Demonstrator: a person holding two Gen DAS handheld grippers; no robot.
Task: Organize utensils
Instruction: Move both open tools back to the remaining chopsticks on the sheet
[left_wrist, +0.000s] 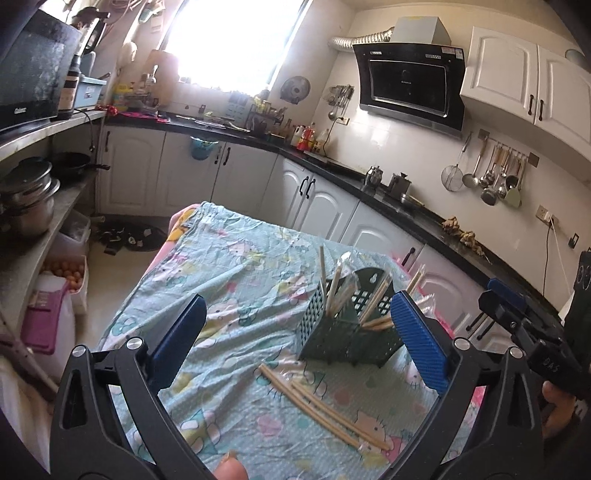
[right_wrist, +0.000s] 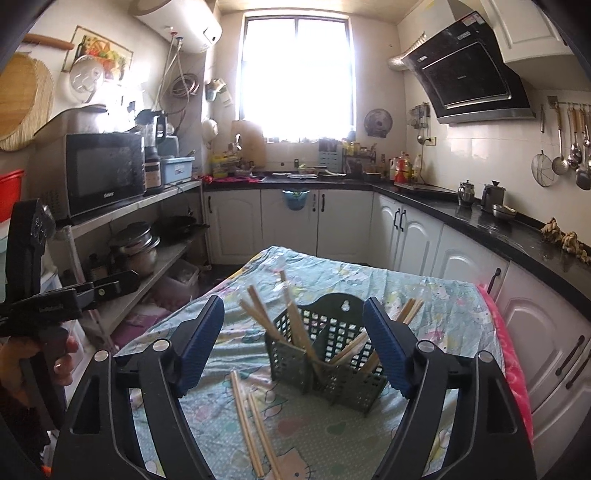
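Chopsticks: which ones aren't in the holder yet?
The chopsticks lying flat on the tablecloth in front of the green holder; the rest stand inside it.

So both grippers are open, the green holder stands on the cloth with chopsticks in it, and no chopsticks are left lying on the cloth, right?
Not quite. Chopsticks do lie loose on the cloth, in front of the green holder; the right wrist view shows them plainly. The rest holds: the left gripper and right gripper are both open with nothing between the fingers, and the holder has chopsticks in it.

I lose the loose chopsticks (right_wrist: 251, 432) past the bottom edge; holder (right_wrist: 325, 365) right corner hides behind my right finger (right_wrist: 384, 354); window (right_wrist: 295, 81) blown out.
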